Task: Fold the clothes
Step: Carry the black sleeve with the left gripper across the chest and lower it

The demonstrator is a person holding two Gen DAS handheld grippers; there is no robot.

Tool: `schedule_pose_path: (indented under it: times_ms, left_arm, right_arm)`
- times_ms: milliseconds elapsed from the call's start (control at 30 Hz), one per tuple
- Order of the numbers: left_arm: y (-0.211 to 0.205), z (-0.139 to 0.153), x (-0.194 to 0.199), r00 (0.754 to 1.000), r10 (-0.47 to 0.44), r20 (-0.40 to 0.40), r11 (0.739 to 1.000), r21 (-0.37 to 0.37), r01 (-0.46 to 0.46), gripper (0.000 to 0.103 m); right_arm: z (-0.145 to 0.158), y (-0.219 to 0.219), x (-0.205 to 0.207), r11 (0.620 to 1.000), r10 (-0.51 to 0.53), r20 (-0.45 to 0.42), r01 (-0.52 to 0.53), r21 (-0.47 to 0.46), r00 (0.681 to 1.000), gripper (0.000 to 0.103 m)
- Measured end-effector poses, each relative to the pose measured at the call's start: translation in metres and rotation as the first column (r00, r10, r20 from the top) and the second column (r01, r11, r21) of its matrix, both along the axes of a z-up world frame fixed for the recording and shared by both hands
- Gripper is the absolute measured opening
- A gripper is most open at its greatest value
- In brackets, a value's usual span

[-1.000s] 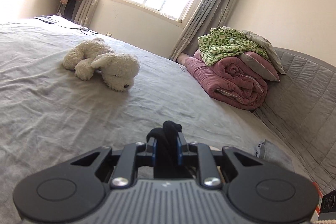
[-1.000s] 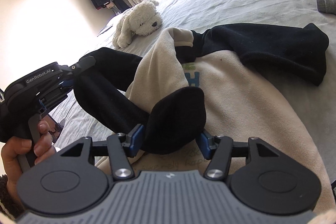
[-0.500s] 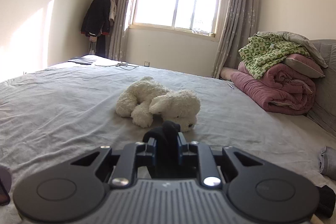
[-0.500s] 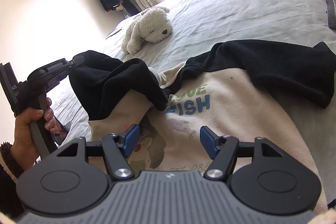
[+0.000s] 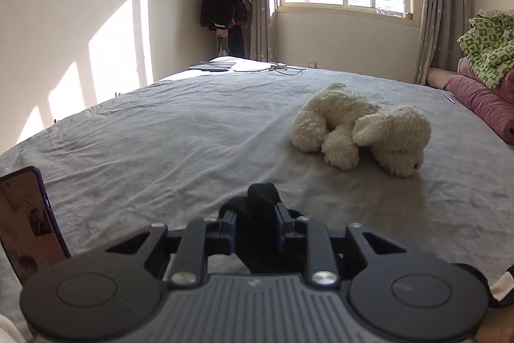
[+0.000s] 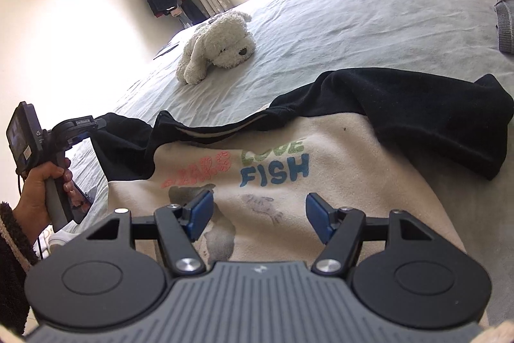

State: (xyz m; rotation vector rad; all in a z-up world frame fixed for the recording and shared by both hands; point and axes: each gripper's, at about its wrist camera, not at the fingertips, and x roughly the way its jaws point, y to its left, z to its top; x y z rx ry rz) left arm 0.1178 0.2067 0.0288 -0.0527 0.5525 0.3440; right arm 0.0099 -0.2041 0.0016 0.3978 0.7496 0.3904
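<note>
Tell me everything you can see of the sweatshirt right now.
The sweatshirt lies front up on the grey bed: cream fleece body, black sleeves, colourful print including "FISH". One sleeve rests flat, bent across a shoulder. The other sleeve's black cuff sits between the left gripper jaws, which are opening.

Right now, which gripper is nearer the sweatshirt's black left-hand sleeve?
Left. The left gripper, jaws opening, has the black sleeve between them; the right gripper hovers open over the cream front.
</note>
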Motion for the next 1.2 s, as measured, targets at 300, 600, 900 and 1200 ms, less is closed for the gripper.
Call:
schedule_pose_path:
  times_ms: [300,600,900,1200]
  left_arm:
    - [-0.01,-0.014,-0.012,0.993,-0.038,-0.11,0.999,-0.004,0.038,0.062]
    - [-0.028,-0.001,-0.036,0.979,-0.175,-0.101,0.98,0.077,0.183,0.073]
    - [-0.05,-0.016,-0.037,0.858,-0.502,-0.107,0.857,0.073,0.51,0.075]
    - [-0.077,-0.047,-0.007,0.785,-0.597,-0.165,0.788,0.063,0.612,0.075]
  right_arm:
    - [0.006,-0.023,0.011,0.995,-0.09,0.031,0.091,-0.045,0.995,0.068]
    - [-0.005,-0.027,0.023,0.985,-0.052,0.056,0.06,-0.161,0.997,0.068]
    - [-0.011,-0.001,0.046,0.978,0.044,0.108,-0.02,-0.208,0.993,0.053]
    - [-0.037,0.042,0.116,0.956,0.173,0.042,-0.158,-0.246,0.984,0.041]
